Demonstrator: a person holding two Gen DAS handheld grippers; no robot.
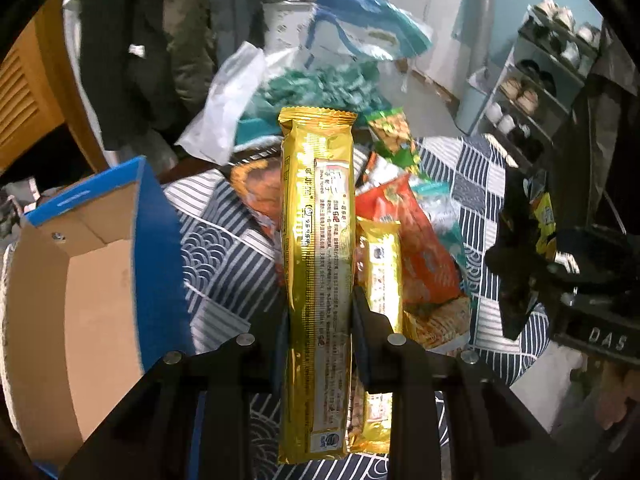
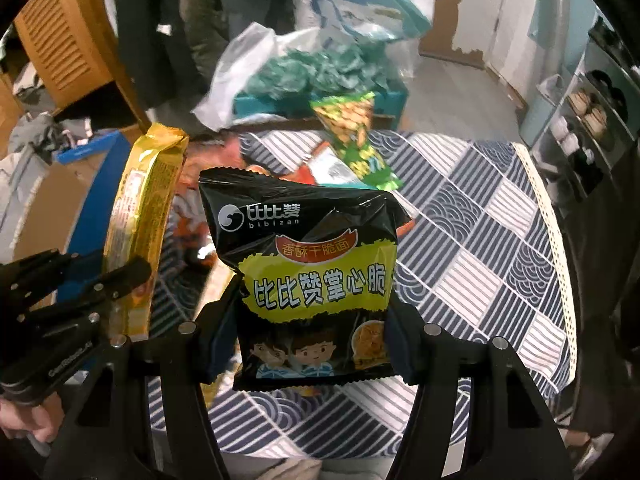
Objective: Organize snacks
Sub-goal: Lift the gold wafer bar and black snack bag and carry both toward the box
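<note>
- We are working over a table covered with a navy-and-white patchwork cloth of stripes and wave patterns, in a cluttered room with a shoe rack at the right and a white plastic bag of teal-wrapped sweets at the far edge.
- We are holding a long gold foil biscuit packet in the left gripper, whose jaws are clamped on its lower half so that it is standing upright and clear of the pile.
- We are gripping a black crinkly noodle-snack bag with a yellow label in the right gripper, its fingers pressing in on both sides of the bag's lower part, label facing the camera.
- Both packets are being carried in the air above the cloth, which probably keeps them from dragging through the loose snacks.
- An open cardboard box with a blue outside is sitting at the left, just beside the gold packet; we judge it to be the likely destination.
- A heap is waiting on the cloth: a second gold foil packet, an orange-red snack bag and a green peanut-print bag.
- Next, we would be lowering the gold packet lengthwise into the box, watching that its tall end clears the rim.
</note>
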